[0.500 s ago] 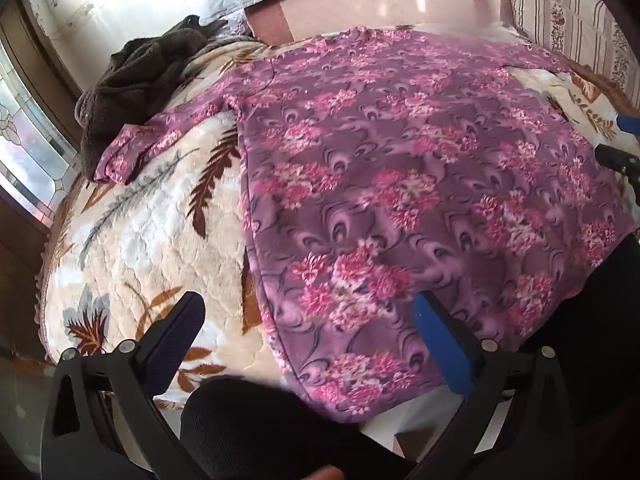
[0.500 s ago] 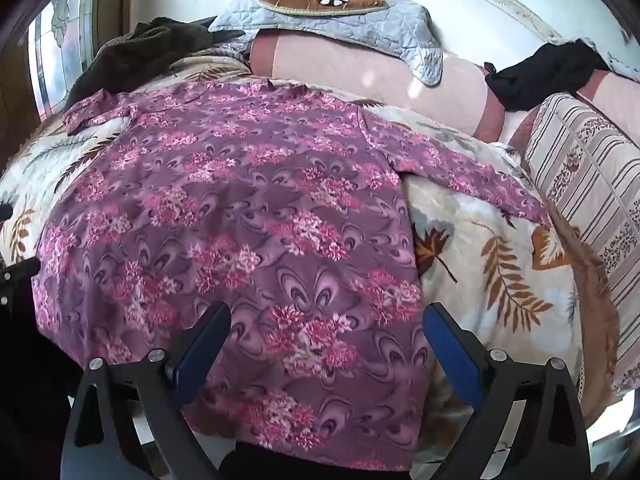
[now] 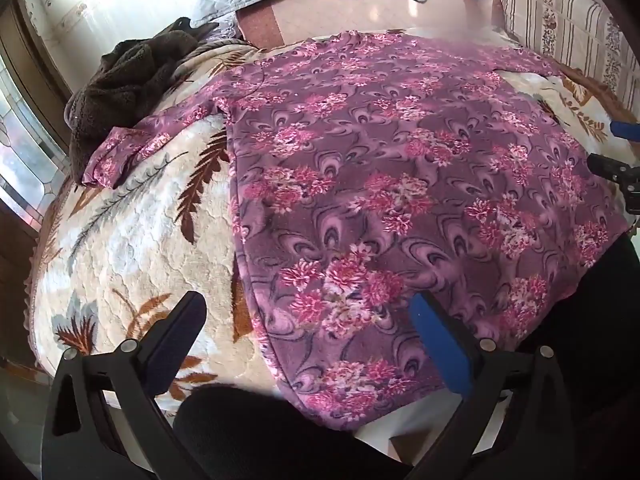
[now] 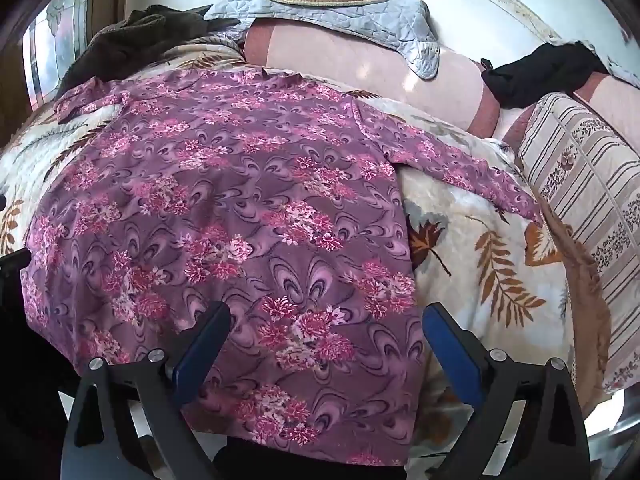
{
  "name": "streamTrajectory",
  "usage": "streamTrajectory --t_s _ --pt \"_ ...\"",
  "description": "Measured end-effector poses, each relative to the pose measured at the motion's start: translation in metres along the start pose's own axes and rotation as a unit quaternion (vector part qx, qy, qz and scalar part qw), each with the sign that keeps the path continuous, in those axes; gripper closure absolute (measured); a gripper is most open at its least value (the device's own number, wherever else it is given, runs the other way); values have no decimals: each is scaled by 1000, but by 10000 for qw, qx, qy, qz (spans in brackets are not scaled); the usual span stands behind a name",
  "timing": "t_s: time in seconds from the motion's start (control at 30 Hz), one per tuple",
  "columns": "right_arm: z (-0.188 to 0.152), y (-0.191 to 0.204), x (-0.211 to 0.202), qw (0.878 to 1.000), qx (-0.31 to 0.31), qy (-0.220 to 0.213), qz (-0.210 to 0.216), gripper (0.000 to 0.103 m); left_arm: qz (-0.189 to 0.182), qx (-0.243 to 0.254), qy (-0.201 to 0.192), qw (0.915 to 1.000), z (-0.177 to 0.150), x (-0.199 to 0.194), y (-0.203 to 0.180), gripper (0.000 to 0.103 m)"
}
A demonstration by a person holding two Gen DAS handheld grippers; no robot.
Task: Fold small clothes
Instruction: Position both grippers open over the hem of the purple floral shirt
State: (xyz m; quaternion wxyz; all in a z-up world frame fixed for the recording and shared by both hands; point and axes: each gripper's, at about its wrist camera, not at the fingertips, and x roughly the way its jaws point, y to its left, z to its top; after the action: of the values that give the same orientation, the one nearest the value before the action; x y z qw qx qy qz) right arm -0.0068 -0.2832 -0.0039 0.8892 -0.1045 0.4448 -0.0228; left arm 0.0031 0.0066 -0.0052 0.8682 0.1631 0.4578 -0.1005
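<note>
Both claws lower over shirt

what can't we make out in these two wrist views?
- Shirt hem: left wrist view, hidden behind the dark shape at the bottom; right wrist view, partly behind the right tongs.
- Shirt's far cuff: left wrist view, lost at the right edge.
- Brown garment: crumpled, type unreadable.

Purple shirt with pink flowers; cream blanket with brown leaves; striped beige cushion.
</note>
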Motion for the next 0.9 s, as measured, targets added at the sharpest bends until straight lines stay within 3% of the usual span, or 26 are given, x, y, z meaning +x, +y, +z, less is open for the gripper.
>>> streamTrajectory --t_s 0.67,0.9 --pt "-16 -18 -10 9998 121 -112 120 6 18 192 -35 9998 4 -18 -21 0" --pt "-18 -31 -16 9989 -430 -186 -48 7 -29 163 2 9999 6 -17 -25 0"
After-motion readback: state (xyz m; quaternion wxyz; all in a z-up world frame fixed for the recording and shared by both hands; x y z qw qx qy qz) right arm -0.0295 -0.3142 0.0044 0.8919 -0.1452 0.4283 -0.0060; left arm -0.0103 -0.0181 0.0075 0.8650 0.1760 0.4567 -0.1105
